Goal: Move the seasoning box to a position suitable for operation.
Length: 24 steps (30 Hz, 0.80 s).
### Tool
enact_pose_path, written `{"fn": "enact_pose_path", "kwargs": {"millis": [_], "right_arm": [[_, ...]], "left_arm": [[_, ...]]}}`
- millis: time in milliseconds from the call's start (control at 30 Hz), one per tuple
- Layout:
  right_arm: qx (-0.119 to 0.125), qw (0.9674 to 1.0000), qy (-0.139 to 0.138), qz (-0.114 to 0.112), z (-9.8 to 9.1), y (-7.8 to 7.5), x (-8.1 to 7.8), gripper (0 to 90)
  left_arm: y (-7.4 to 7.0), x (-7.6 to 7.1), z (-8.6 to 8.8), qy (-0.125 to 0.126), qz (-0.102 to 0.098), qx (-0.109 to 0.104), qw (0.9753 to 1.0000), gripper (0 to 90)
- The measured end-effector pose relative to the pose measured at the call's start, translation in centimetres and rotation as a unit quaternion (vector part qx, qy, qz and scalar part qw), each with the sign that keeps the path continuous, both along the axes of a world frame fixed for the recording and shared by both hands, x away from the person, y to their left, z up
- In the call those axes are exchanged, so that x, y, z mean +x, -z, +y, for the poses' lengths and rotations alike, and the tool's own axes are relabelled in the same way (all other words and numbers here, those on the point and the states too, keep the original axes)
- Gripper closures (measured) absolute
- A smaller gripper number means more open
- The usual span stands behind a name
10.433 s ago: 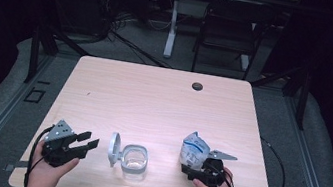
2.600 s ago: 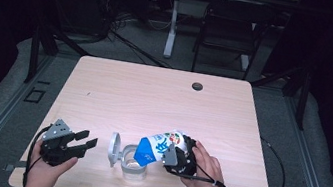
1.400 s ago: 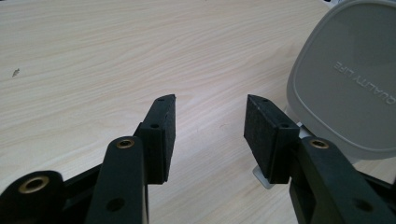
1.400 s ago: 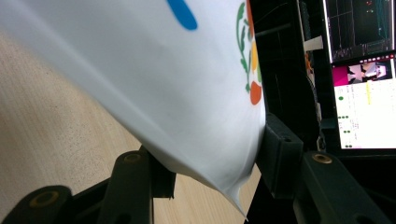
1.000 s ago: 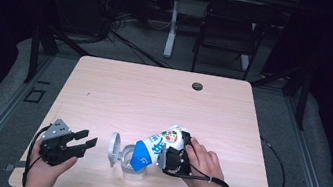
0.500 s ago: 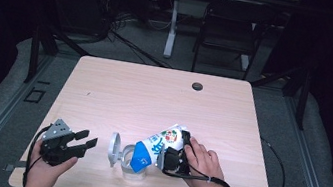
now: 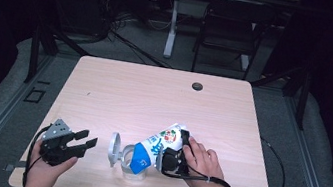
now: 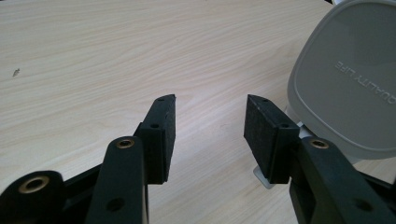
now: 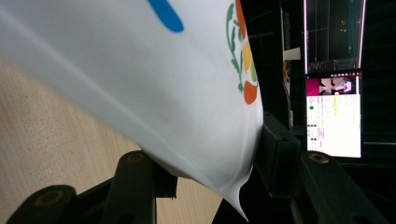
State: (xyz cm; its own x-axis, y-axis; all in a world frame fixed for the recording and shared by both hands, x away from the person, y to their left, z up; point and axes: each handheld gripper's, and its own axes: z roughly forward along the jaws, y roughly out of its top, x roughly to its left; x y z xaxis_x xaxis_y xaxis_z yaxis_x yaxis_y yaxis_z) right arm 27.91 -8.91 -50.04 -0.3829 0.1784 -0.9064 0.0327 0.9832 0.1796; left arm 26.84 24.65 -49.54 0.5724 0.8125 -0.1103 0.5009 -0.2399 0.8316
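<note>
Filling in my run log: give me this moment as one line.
right hand-held gripper: shut on pouch, tipped over clear container | left hand-held gripper: open, idle | lid: open

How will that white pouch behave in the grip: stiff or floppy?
Probably floppy: the pouch bulges and creases between the right gripper fingers. Its film looks smooth, so likely slippery. Tilted over the clear container, it may sag as contents shift.

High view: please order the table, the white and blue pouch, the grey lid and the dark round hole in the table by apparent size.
1. table
2. white and blue pouch
3. grey lid, seen edge-on, so its rank is less sure
4. dark round hole
</note>
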Motion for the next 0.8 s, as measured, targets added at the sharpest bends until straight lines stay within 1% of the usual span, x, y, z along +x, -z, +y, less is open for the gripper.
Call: {"fn": "enact_pose_path", "kwargs": {"millis": [33, 67, 100, 133, 167, 200, 233, 367, 400, 467, 500, 533, 567, 700, 800], "right_arm": [[-0.001, 1.0000, 0.000, -0.001, 0.00, 0.00, 0.00, 56.0], [-0.007, 1.0000, 0.003, 0.000, 0.03, -0.11, -0.04, 56.0], [-0.007, 1.0000, 0.003, -0.001, 0.04, -0.10, -0.04, 56.1], [-0.013, 0.9999, 0.006, -0.002, 0.08, -0.20, -0.09, 56.1], [-0.007, 1.0000, 0.002, -0.001, 0.05, -0.10, -0.04, 56.2], [-0.008, 1.0000, 0.002, -0.001, 0.07, -0.14, -0.05, 56.2], [-0.002, 1.0000, -0.001, -0.002, 0.06, -0.06, -0.01, 56.3], [-0.006, 1.0000, -0.002, -0.003, 0.13, -0.09, -0.03, 56.4], [-0.021, 0.9997, 0.005, -0.007, 0.22, -0.27, -0.17, 56.5], [-0.008, 1.0000, -0.003, -0.004, 0.20, -0.08, -0.08, 56.6], [-0.007, 0.9999, -0.005, -0.005, 0.20, -0.08, -0.08, 56.6], [-0.014, 0.9999, -0.002, -0.006, 0.25, -0.18, -0.14, 56.7], [-0.008, 0.9999, -0.005, -0.006, 0.23, -0.09, -0.10, 56.7], [-0.008, 0.9999, -0.007, -0.008, 0.23, -0.07, -0.11, 56.7], [-0.017, 0.9998, -0.005, -0.010, 0.27, -0.17, -0.19, 56.7]], "left_arm": [[0.00, 0.00, 0.00, 0.000, 0.000, 0.000, 1.0000, 54.4], [0.01, 0.01, 0.00, 0.000, 0.000, 0.000, 1.0000, 54.4], [0.01, -0.01, 0.00, -0.001, 0.001, 0.000, 1.0000, 54.4], [0.01, 0.00, 0.00, 0.000, 0.000, 0.000, 1.0000, 54.4], [0.00, 0.00, 0.00, 0.000, 0.000, 0.000, 1.0000, 54.4], [0.00, 0.00, 0.00, 0.000, 0.000, 0.000, 1.0000, 54.4], [-0.01, -0.01, 0.00, 0.000, 0.000, 0.000, 1.0000, 54.4], [0.00, -0.02, 0.01, -0.001, 0.001, -0.001, 1.0000, 54.4], [0.00, 0.00, 0.02, 0.000, 0.000, 0.000, 1.0000, 54.4], [-0.01, 0.00, 0.01, 0.000, 0.000, 0.000, 1.0000, 54.4], [-0.01, 0.00, 0.01, 0.000, -0.001, -0.001, 1.0000, 54.4], [-0.01, 0.00, 0.01, 0.000, 0.000, -0.001, 1.0000, 54.4], [-0.01, -0.01, 0.00, 0.000, 0.000, 0.000, 1.0000, 54.4], [-0.01, 0.00, 0.01, 0.000, 0.000, -0.001, 1.0000, 54.4], [-0.02, -0.01, 0.01, 0.000, -0.001, 0.000, 1.0000, 54.4]]}}
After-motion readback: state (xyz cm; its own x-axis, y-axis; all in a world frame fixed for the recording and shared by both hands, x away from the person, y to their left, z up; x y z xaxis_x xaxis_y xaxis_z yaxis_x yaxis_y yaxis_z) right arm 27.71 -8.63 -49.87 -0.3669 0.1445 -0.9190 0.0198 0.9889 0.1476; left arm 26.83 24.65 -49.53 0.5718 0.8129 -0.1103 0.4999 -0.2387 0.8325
